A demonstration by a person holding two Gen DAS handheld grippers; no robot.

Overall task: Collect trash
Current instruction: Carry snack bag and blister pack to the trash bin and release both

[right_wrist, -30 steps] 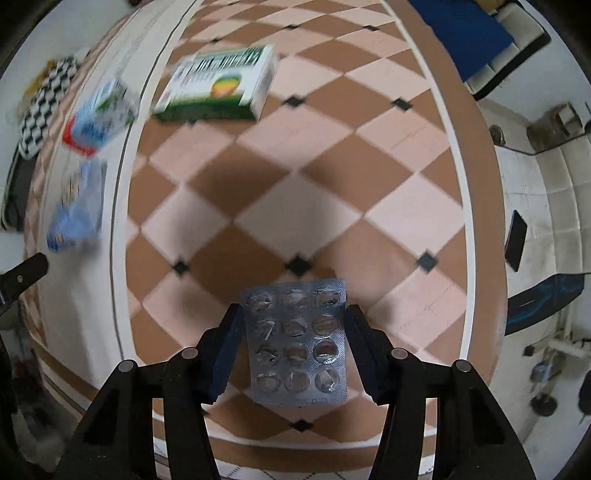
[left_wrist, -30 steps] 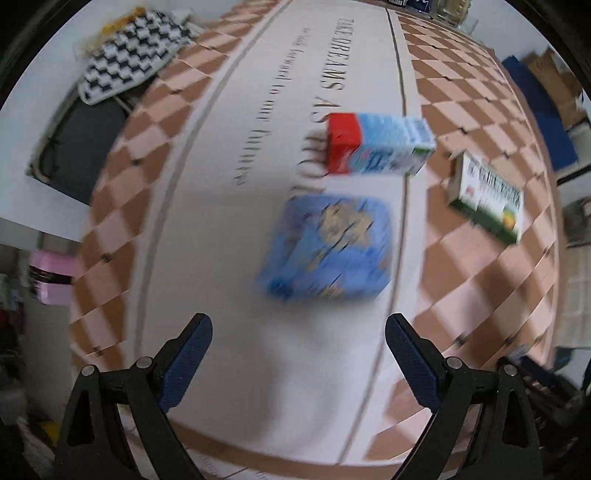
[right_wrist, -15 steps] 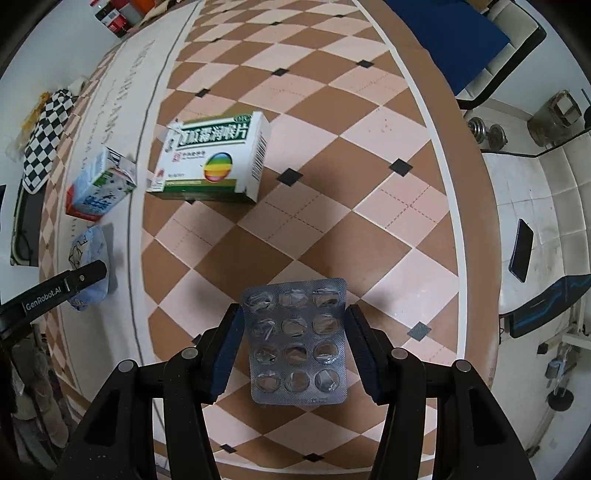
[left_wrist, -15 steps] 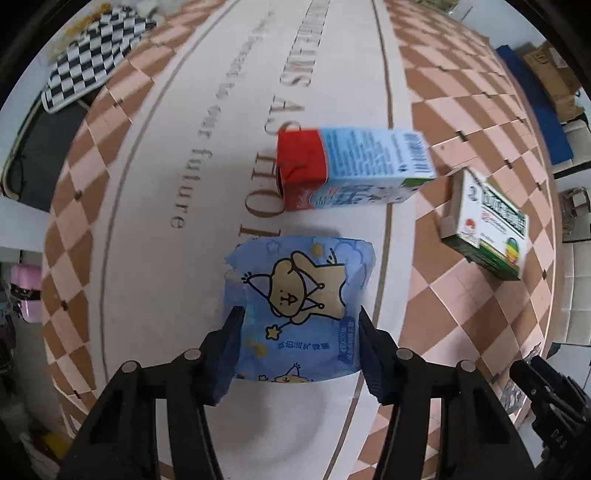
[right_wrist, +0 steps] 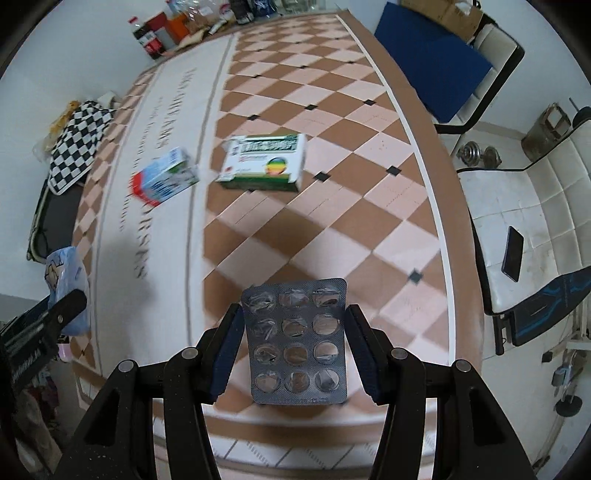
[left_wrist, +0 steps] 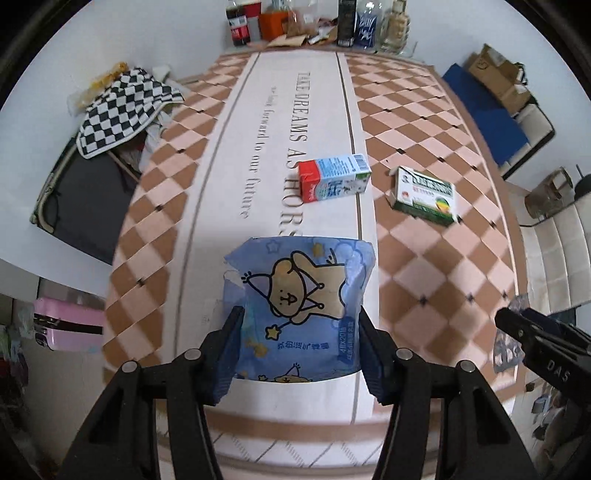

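Observation:
My left gripper [left_wrist: 299, 345] is shut on a blue tissue pack [left_wrist: 301, 299] with a cartoon bear and holds it above the table's near edge. My right gripper [right_wrist: 293, 343] is shut on an empty silver blister pack [right_wrist: 297, 341], also lifted near the front edge. A red and blue milk carton [left_wrist: 334, 177] lies on its side mid-table; it also shows in the right wrist view [right_wrist: 164, 181]. A green and white medicine box [left_wrist: 424, 194] lies to its right, seen too in the right wrist view [right_wrist: 267, 160].
The table [left_wrist: 424, 280] has a checkered cloth with a white lettered centre strip. Bottles and boxes [left_wrist: 306, 22] stand at its far end. A checkered cloth [left_wrist: 122, 107] lies on a chair at left. A white seat with a phone [right_wrist: 513, 253] is at right.
My left gripper closed on the tissue pack and lifted it back toward the near edge. My right gripper, still holding the blister pack, also pulled back from the table.

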